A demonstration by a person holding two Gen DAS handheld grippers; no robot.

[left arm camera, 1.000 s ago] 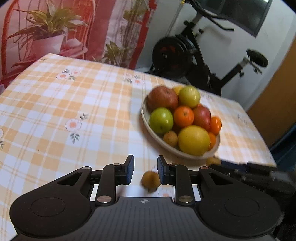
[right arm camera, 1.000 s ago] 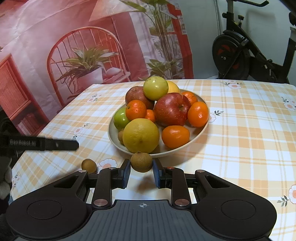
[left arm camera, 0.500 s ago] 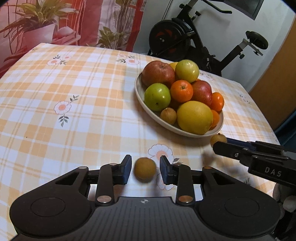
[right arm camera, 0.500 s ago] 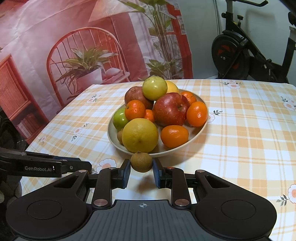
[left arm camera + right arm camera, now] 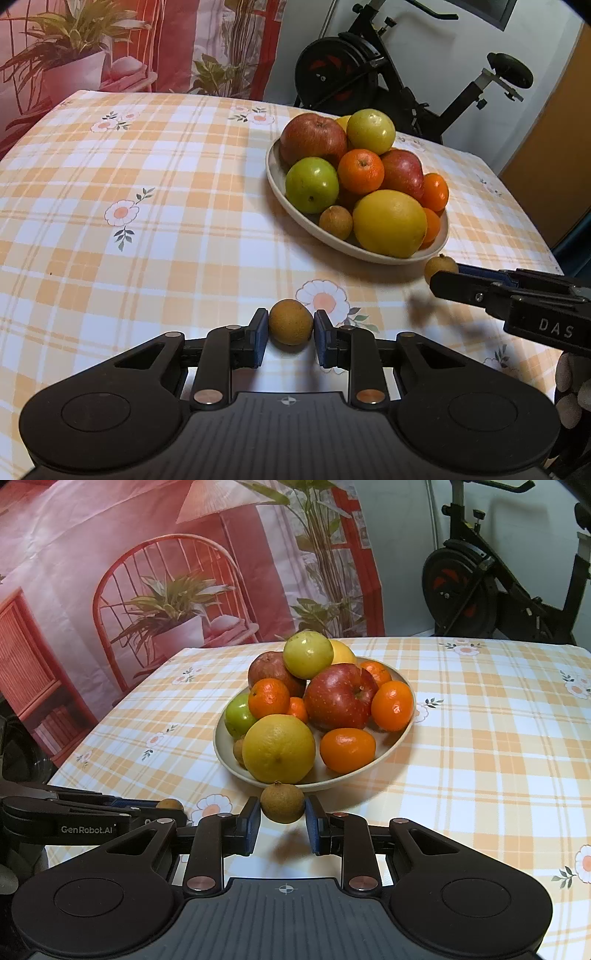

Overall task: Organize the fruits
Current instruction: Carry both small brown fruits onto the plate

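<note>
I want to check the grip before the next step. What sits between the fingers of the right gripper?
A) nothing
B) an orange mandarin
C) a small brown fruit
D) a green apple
C: in the right wrist view the right gripper has a small brown fruit between its pads, just outside the bowl.

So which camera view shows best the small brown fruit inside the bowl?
The left wrist view: the small brown fruit lies fully exposed at the bowl rim. In the right wrist view only a sliver shows beside the big yellow citrus.

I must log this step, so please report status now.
Left tongs shut on a small brown fruit. Right tongs shut on another, by the bowl. Nothing in the way.
</note>
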